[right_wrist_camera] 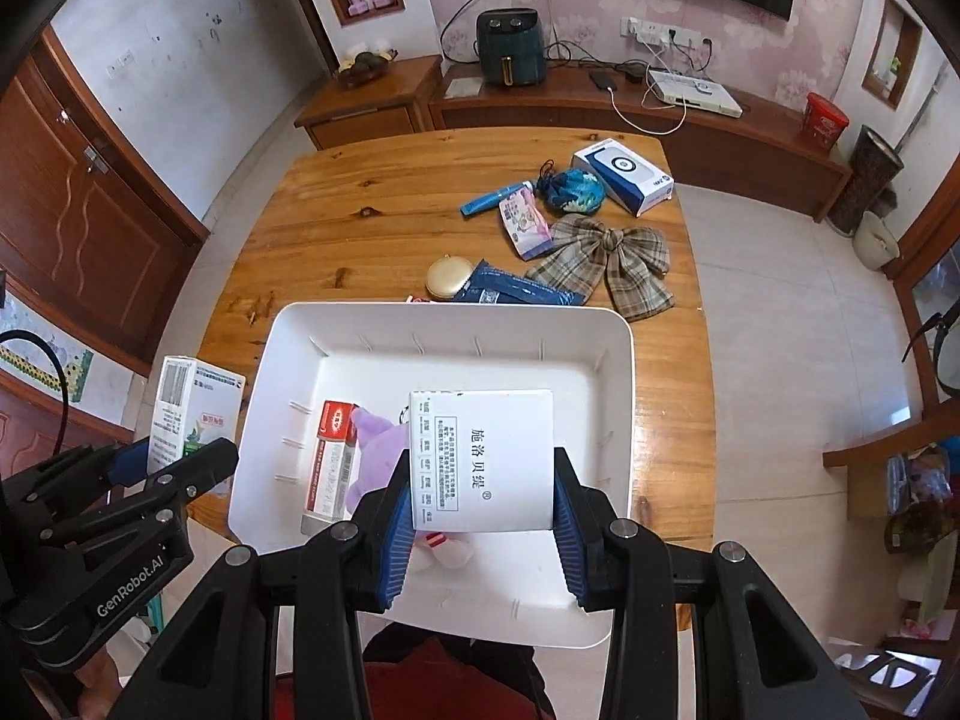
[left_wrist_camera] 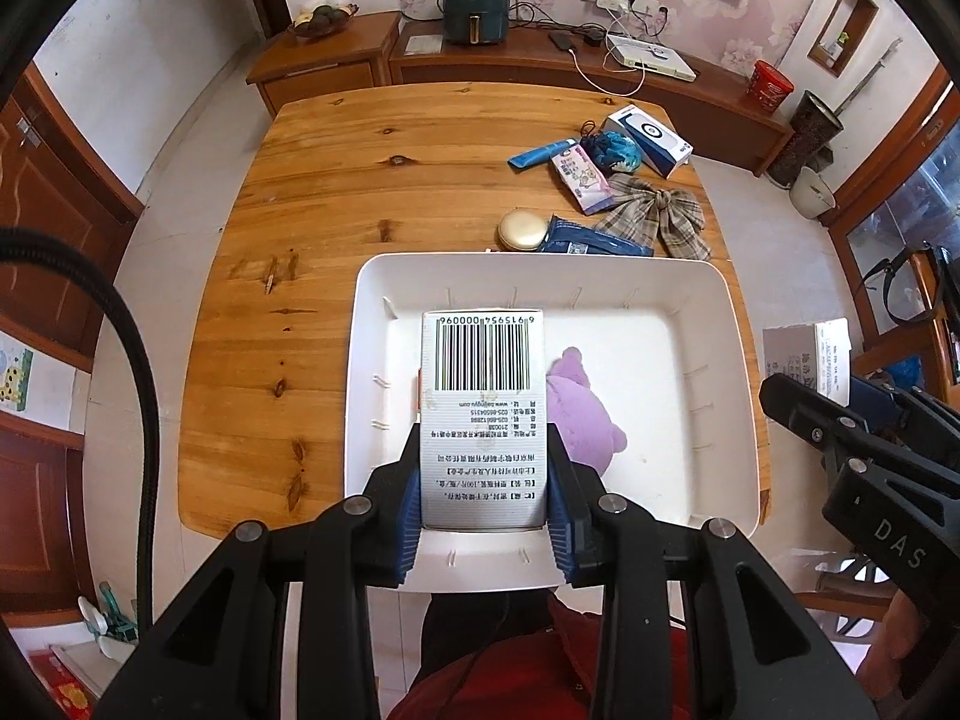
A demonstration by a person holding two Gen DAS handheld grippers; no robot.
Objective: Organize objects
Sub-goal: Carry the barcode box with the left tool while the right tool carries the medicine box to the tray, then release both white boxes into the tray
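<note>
A white tray (left_wrist_camera: 714, 324) (right_wrist_camera: 606, 360) sits at the near edge of the wooden table (left_wrist_camera: 360, 192). My left gripper (left_wrist_camera: 485, 531) is shut on a white medicine box with a barcode (left_wrist_camera: 483, 414) and holds it over the tray's left part; the box also shows in the right wrist view (right_wrist_camera: 180, 414). My right gripper (right_wrist_camera: 483, 531) is shut on a white box with black Chinese print (right_wrist_camera: 483, 459) above the tray's near side. In the tray lie a purple plush toy (left_wrist_camera: 579, 414) (right_wrist_camera: 381, 450) and a red-and-white box (right_wrist_camera: 330, 468).
Behind the tray lie a gold round case (left_wrist_camera: 523, 230), a blue packet (left_wrist_camera: 594, 243), a plaid bow (left_wrist_camera: 657, 213), a tissue pack (left_wrist_camera: 585, 180), a blue tube (left_wrist_camera: 540, 154), a teal pouch (left_wrist_camera: 615, 150) and a blue-and-white box (left_wrist_camera: 651, 138). A sideboard with an air fryer (left_wrist_camera: 475, 6) stands behind.
</note>
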